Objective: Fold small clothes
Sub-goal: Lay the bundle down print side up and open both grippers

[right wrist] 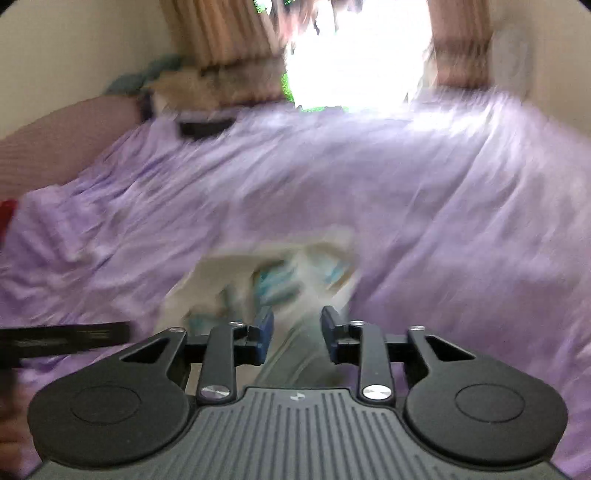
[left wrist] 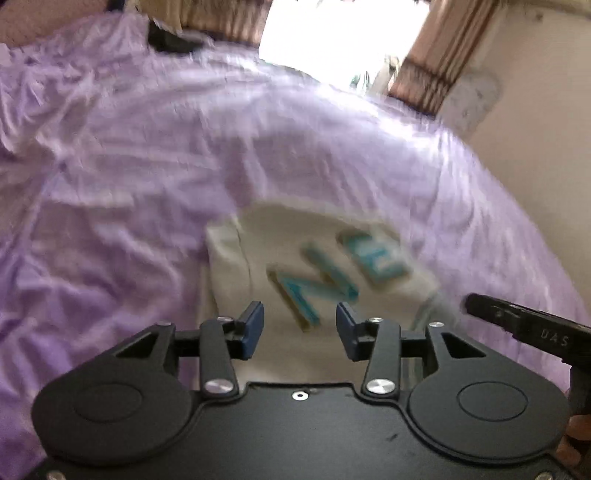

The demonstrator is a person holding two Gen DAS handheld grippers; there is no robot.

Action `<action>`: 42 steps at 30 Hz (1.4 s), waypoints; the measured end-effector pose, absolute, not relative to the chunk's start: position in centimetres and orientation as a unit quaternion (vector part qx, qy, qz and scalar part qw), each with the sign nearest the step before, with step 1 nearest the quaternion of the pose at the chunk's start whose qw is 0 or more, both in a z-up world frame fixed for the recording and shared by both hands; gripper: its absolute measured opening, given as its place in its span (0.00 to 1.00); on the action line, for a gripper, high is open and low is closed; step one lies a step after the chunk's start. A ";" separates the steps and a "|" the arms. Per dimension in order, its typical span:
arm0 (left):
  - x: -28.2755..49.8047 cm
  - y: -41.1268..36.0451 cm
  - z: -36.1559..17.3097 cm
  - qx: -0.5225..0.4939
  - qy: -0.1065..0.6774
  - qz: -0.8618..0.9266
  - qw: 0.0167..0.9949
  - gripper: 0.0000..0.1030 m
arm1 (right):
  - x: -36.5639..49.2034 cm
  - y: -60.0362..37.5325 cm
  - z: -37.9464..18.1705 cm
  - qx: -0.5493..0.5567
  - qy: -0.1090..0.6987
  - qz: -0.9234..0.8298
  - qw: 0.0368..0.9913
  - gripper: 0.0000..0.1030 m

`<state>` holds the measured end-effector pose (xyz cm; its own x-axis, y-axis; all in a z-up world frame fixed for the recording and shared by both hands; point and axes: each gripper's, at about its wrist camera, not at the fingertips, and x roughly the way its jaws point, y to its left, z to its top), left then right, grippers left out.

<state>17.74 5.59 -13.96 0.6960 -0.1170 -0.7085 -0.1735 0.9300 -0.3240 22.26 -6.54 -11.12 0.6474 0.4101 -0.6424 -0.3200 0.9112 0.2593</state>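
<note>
Cream shirt: letters legible in left view, apparently smeared right.

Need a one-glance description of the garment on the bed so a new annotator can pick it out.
Start from the lilac bedsheet that fills most of both wrist views, running back to a bright window. The small cream garment lies on it just ahead of both grippers. It is the only pale item there, and it carries large teal block letters on its front.
</note>
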 end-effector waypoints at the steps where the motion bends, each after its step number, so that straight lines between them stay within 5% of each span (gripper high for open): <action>1: 18.1 4.9 -15.4 -0.178 0.412 0.022 0.894 0.45 | 22.7 -6.4 -12.9 0.064 0.399 0.202 0.892 0.29; 4: 18.6 3.3 -21.4 -0.121 0.502 0.044 0.855 0.52 | 24.3 -6.2 -19.0 0.031 0.444 0.170 0.879 0.19; 7: 17.9 2.2 -20.9 -0.076 0.489 0.033 0.868 0.52 | 25.5 -7.0 -19.6 0.050 0.454 0.179 0.871 0.17; 13: 15.0 2.9 -17.2 -0.107 0.466 0.043 0.877 0.54 | 21.3 -8.4 -14.0 0.072 0.418 0.204 0.882 0.23; 20: 13.6 0.5 -20.6 -0.065 0.511 0.062 0.855 0.56 | 20.8 -8.8 -20.4 0.080 0.504 0.195 0.837 0.27; 22: 14.0 0.1 -18.7 -0.050 0.533 0.075 0.841 0.56 | 21.1 -8.8 -18.6 0.080 0.514 0.179 0.835 0.35; 24: 13.9 -0.1 -17.0 -0.050 0.543 0.089 0.833 0.56 | 20.6 -8.1 -16.3 0.062 0.505 0.170 0.844 0.69; 27: 12.8 -0.2 -13.6 -0.060 0.528 0.107 0.840 0.57 | 18.5 -7.8 -12.0 0.041 0.440 0.156 0.883 0.94; 33: 10.8 -1.3 -8.0 -0.082 0.494 0.110 0.859 0.60 | 16.5 -7.7 -8.6 0.009 0.440 0.151 0.885 0.94; 42: 9.8 -2.9 -7.3 -0.074 0.495 0.112 0.858 0.62 | 14.0 -7.8 -8.3 0.001 0.458 0.169 0.873 0.94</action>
<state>9.79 -2.91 -7.29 0.4839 0.1187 -0.8670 -0.2653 0.9640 -0.0162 14.01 -7.80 -8.26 0.5227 0.2962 -0.7994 -0.2942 0.9428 0.1570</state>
